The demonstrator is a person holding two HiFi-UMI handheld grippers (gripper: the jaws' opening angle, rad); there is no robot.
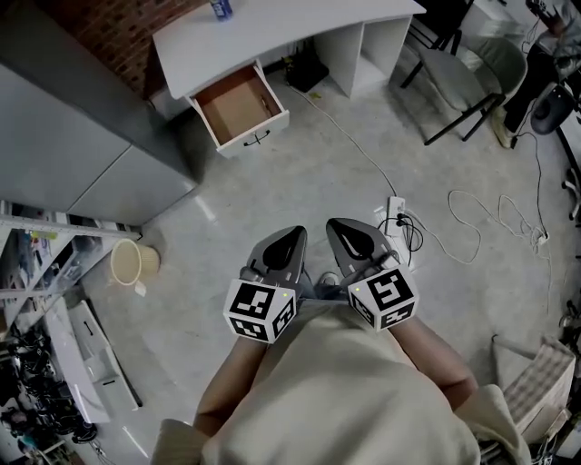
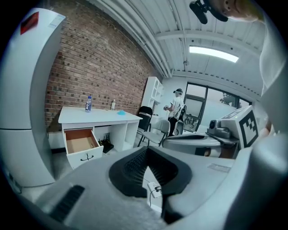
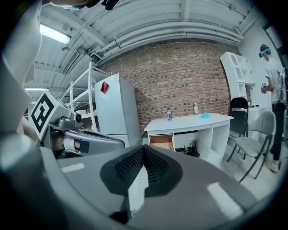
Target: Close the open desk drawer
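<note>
A white desk (image 1: 272, 36) stands against the brick wall at the far side of the room. Its drawer (image 1: 238, 106) is pulled out, with a bare brown bottom and a dark handle (image 1: 257, 139) on its white front. The same open drawer (image 2: 81, 141) shows at the left in the left gripper view, and the drawer (image 3: 162, 142) sits mid-frame in the right gripper view. My left gripper (image 1: 292, 238) and right gripper (image 1: 343, 229) hang side by side over the floor, well short of the desk. Both are shut and hold nothing.
A grey cabinet (image 1: 82, 145) stands left of the desk. A power strip (image 1: 396, 216) with trailing cables lies on the floor just right of the grippers. A folding chair (image 1: 458, 77) is at the right, a pale bin (image 1: 132, 262) at the left, and a bottle (image 1: 221, 8) on the desk.
</note>
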